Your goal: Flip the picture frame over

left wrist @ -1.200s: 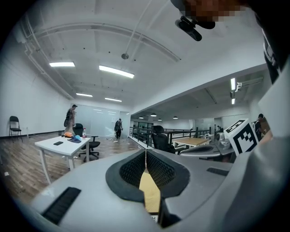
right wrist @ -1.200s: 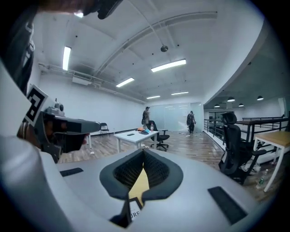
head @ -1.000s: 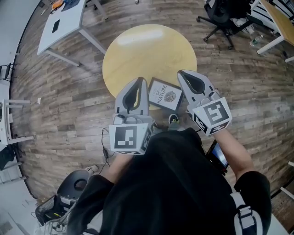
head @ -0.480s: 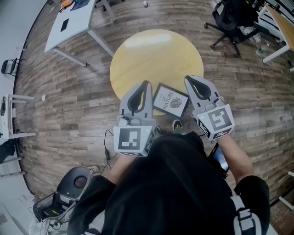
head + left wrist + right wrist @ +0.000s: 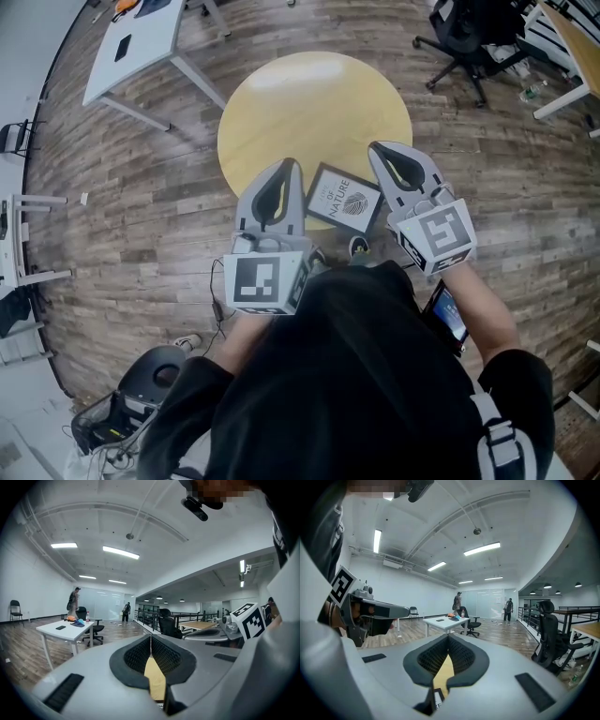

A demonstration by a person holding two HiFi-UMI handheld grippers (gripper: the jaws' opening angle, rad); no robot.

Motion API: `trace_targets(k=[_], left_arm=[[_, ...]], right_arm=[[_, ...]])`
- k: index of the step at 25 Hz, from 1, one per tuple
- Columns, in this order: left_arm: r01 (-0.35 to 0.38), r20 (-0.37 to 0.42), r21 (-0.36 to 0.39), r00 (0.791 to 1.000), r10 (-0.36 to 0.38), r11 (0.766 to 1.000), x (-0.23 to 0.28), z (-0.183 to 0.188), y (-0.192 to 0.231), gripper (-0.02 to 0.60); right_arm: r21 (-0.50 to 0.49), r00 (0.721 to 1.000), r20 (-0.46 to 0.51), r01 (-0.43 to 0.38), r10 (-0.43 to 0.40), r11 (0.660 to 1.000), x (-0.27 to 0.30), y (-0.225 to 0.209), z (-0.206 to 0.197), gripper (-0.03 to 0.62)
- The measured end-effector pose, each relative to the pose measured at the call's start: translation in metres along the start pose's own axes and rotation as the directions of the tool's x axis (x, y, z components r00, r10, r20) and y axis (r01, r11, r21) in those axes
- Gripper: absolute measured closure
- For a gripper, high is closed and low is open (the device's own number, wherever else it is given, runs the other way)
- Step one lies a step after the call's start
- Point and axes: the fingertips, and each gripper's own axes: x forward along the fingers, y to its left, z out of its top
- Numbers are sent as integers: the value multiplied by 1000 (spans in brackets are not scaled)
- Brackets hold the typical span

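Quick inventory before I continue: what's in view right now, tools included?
Round table: one, yellow, centre of the wood floor.
Picture frame: one, black with white print, face up on the table's near edge, between the tools.
Rectangular table: one, white, upper left.
Office chair: one, black, upper right.
People: two, distant, far end of the room.
Left tool: one, grey, shut, left of frame.
Right tool: one, grey, shut, right of frame.

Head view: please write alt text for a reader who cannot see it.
A picture frame lies print side up at the near edge of a round yellow table, between the person's left hand-held gripper and right hand-held gripper, both shut.
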Motion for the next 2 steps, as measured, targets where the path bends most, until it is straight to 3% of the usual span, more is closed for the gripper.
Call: trace_targets(k=[2], left_arm=[[-3,-2,0,1000,3,1000,2,-1,0,552]], right_arm=[[-7,1000,-2,-6,6,1000,1,0,-1,577]])
